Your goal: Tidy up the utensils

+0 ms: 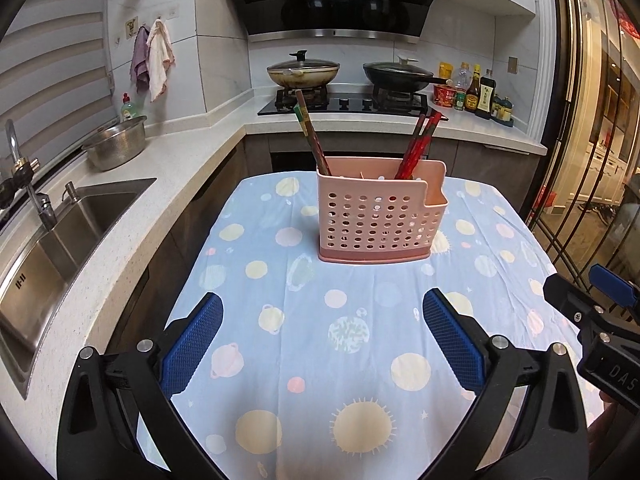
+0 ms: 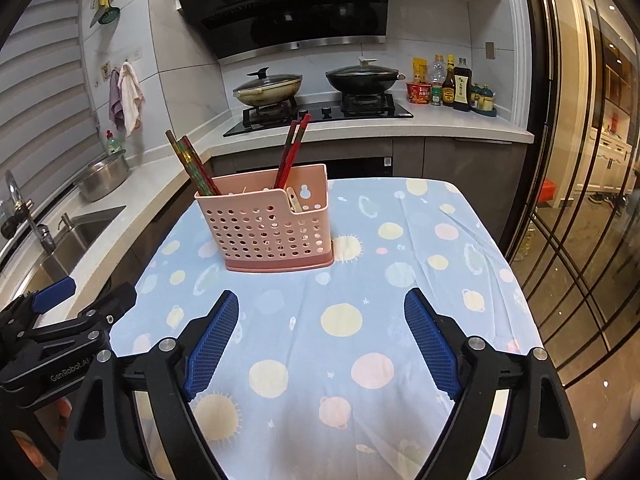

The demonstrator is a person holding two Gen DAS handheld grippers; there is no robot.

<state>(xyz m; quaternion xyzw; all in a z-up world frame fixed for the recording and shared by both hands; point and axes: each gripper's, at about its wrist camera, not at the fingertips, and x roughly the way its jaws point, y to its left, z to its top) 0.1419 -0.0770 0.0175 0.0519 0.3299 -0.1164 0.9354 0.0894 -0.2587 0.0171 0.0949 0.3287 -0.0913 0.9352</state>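
Nearest, the left gripper point(image 1: 322, 344) and right gripper point(image 2: 320, 340) both hang over the tablecloth point(image 1: 360, 380) with jaws spread wide, gripping nothing. No loose utensils lie on the cloth, so the sorting looks essentially finished. Ahead at twelve o'clock stands the pink holder point(image 1: 376, 216): brown chopsticks point(image 1: 314, 140) lean at its ten o'clock corner, red chopsticks point(image 1: 418, 146) toward one o'clock. Its small side pocket holds something pale, perhaps a spoon handle point(image 2: 294, 202).

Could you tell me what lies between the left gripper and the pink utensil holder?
Only bare planet-print tablecloth lies between the open left gripper and the pink utensil holder, as the left wrist view shows.
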